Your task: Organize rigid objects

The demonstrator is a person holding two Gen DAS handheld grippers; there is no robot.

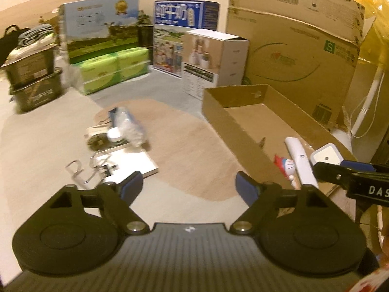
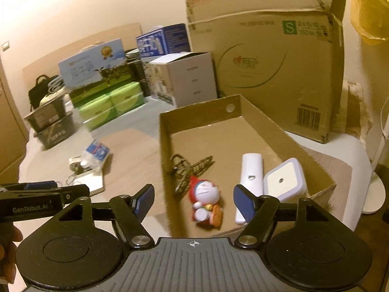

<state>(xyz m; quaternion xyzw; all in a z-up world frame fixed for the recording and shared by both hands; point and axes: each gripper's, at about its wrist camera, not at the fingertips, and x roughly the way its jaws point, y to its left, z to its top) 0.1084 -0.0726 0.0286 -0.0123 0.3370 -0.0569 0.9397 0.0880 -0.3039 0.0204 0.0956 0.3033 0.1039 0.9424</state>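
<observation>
A shallow cardboard tray (image 2: 165, 131) (image 1: 214, 102) stands on the floor. In it lie a cat figurine with a red hood (image 2: 206, 199) (image 1: 288, 168), a white remote-like stick (image 2: 250, 175) (image 1: 300, 158), a square white device (image 2: 284, 182) (image 1: 325, 155) and dark wire frames (image 2: 189, 168). My right gripper (image 2: 193, 200) is open over the tray's near end, nothing between its pads. My left gripper (image 1: 188, 186) is open above the bare mat. Left of the tray lie a clear wrapped pack (image 1: 127, 124) (image 2: 96, 154), a white flat box (image 1: 131, 163), a small jar (image 1: 113, 135) and metal hooks (image 1: 77, 170).
Large cardboard boxes (image 1: 291, 48) (image 2: 267, 68) stand behind the tray. A white carton (image 1: 214, 58), printed boxes (image 1: 102, 29), green packs (image 1: 114, 70) and dark bins (image 1: 34, 82) line the back. A white stand (image 2: 374, 189) is at the right. A hand (image 2: 9, 255) shows at the right wrist view's left edge.
</observation>
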